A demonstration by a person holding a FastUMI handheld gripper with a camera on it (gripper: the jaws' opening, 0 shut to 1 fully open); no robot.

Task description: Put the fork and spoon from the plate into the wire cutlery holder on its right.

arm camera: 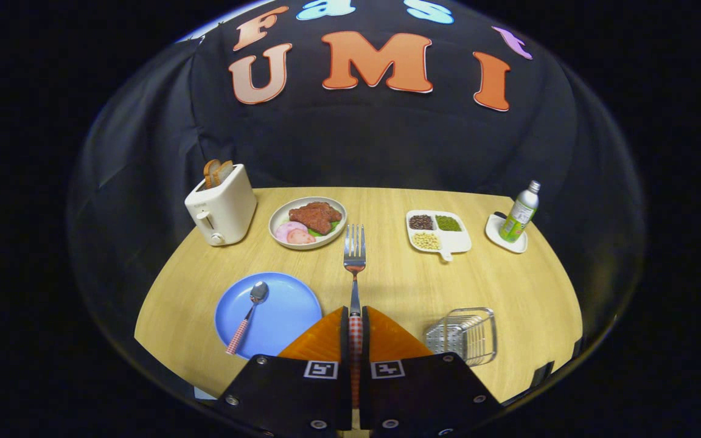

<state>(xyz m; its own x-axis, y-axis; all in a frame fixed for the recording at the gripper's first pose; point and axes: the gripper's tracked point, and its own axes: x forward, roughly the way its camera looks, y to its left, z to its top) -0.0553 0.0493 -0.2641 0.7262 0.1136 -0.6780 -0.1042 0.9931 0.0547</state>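
**Fork in hand, holder to the right**

The gripper [355,325] is pinching the fork [355,255] by its checked handle, tines pointing forward above the worktop [387,280]. The spoon [249,313] is lying on the blue plate [283,322]. The wire cutlery holder [463,334] is sitting just right of the fingers. The carrier is probably needing to swing right, tip the fork upright and release only once it is inside the wires.

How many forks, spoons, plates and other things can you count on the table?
Cutlery: 2, the silver fork with checked handle held in the shut gripper, and the matching spoon on the blue round plate.
Dishes: 4.
Toasters: 1.
Bottles: 1.
Wire holders: 1.
Total: 9.
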